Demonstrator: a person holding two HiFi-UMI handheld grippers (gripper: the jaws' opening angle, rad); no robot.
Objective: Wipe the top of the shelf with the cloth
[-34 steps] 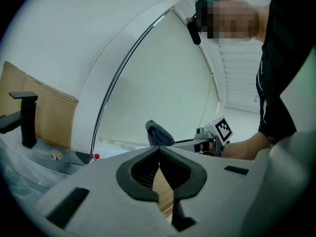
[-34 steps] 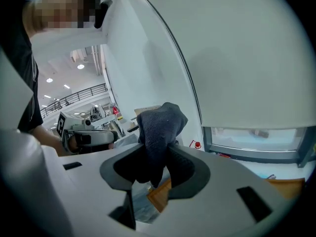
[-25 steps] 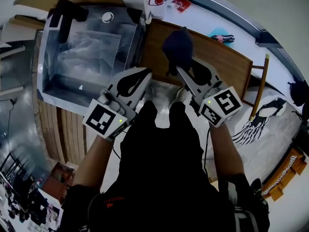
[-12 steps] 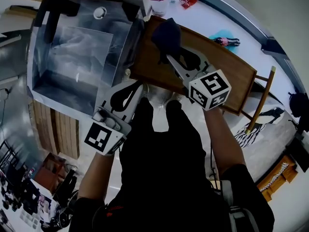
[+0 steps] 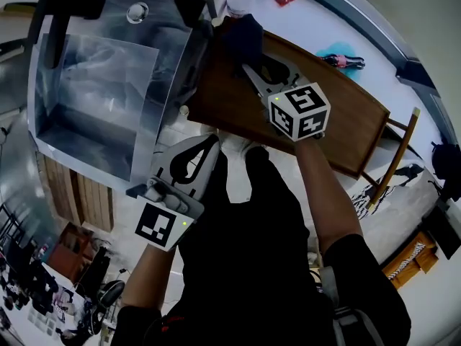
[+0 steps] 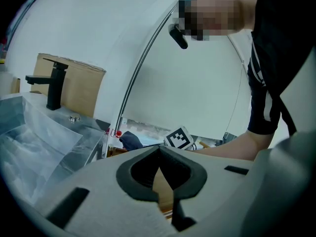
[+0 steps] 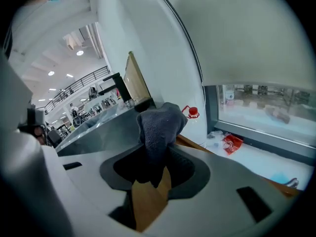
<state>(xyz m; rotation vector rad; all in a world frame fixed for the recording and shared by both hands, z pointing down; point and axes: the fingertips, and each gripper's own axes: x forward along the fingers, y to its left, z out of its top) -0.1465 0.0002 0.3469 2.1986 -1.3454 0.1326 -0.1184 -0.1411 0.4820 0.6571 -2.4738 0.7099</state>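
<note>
The right gripper (image 7: 157,154) is pinching a dark cloth (image 7: 159,125) between its fingers, holding it at the end of the wooden shelf top (image 5: 328,117) nearest the steel sink (image 5: 108,71). The cloth is looking soft, light and limp, bunching above the fingers. It should drag easily over the wood if gripped by a thick fold and pressed flat. The left gripper (image 6: 158,149) is hanging idle near the person's legs, its fingers pressed together on nothing. The right gripper's fingers are hiding how much cloth is actually touching the wood, and the top is hiding any lower shelves.
</note>
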